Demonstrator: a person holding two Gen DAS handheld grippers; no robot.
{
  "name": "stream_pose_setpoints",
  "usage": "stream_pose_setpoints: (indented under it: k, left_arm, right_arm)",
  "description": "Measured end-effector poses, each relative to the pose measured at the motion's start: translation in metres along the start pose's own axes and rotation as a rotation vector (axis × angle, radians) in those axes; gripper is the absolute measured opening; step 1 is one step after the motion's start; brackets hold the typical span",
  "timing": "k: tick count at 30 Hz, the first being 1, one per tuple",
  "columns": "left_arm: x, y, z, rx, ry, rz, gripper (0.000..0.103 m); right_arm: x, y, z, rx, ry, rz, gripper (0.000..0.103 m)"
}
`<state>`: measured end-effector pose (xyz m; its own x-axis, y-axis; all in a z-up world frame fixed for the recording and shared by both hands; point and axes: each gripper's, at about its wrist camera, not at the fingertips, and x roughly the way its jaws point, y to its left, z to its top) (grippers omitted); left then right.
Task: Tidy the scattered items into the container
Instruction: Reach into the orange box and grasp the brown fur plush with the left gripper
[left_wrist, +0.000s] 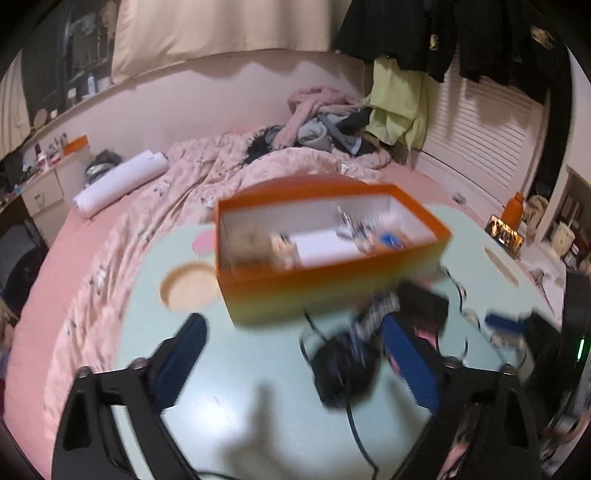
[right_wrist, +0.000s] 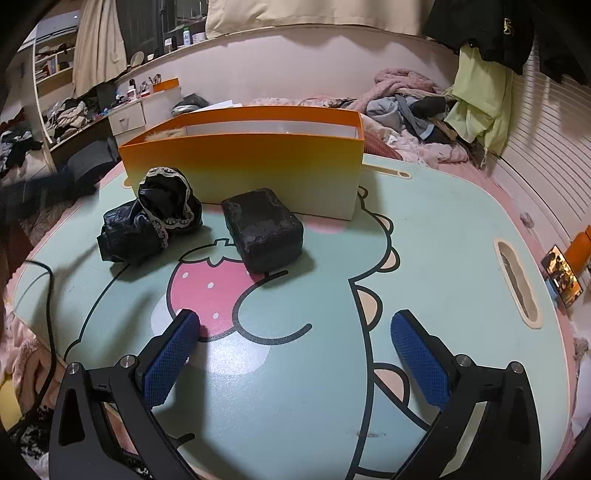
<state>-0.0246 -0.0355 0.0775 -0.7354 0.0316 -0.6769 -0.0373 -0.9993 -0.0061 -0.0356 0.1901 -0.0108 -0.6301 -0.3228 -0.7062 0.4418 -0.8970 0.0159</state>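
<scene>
An orange box (left_wrist: 332, 273) (right_wrist: 243, 162) stands on a mint-green lap table (right_wrist: 424, 240); in the blurred left wrist view it holds several small items. A black bundle with lace trim (right_wrist: 151, 218) and a black block-shaped case (right_wrist: 264, 229) lie in front of the box. In the left wrist view both show as dark blurred shapes, the bundle (left_wrist: 343, 369) and the case (left_wrist: 424, 302). My left gripper (left_wrist: 291, 365) is open and empty, just left of the bundle. My right gripper (right_wrist: 295, 343) is open and empty, hovering over the table's strawberry picture, well short of the case.
The table (left_wrist: 240, 369) sits on a pink bed (left_wrist: 110, 236) with a rumpled quilt and a clothes pile (right_wrist: 417, 103) behind. A black cable (right_wrist: 48, 295) runs along the table's left side. A phone (right_wrist: 561, 275) and orange bottle (left_wrist: 513, 214) lie at the right.
</scene>
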Motion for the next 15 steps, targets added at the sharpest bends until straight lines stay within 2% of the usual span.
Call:
stream_pose_setpoints:
  k: [1, 3, 5, 6, 9, 15]
  left_arm:
    - [0.007, 0.006, 0.016, -0.014, 0.037, -0.008, 0.077]
    - [0.022, 0.016, 0.038, -0.034, 0.092, -0.015, 0.055]
    - [0.041, 0.02, 0.056, -0.022, 0.144, 0.008, 0.035]
    - [0.052, 0.022, 0.063, -0.015, 0.177, 0.029, 0.03]
    - [0.073, 0.023, 0.075, 0.004, 0.238, 0.069, 0.03]
    - [0.099, 0.013, 0.081, 0.083, 0.304, 0.142, 0.03]
  right_arm:
    - [0.0, 0.0, 0.0, 0.0, 0.0, 0.0, 0.103]
    - [0.0, -0.001, 0.0, -0.001, -0.001, 0.0, 0.103]
    - [0.0, -0.001, 0.0, -0.001, -0.001, 0.0, 0.103]
    - [0.0, -0.001, 0.0, 0.0, -0.001, 0.0, 0.103]
    - [0.0, -0.001, 0.0, 0.0, -0.001, 0.0, 0.103]
    - [-0.001, -0.001, 0.0, -0.001, -0.003, 0.002, 0.103]
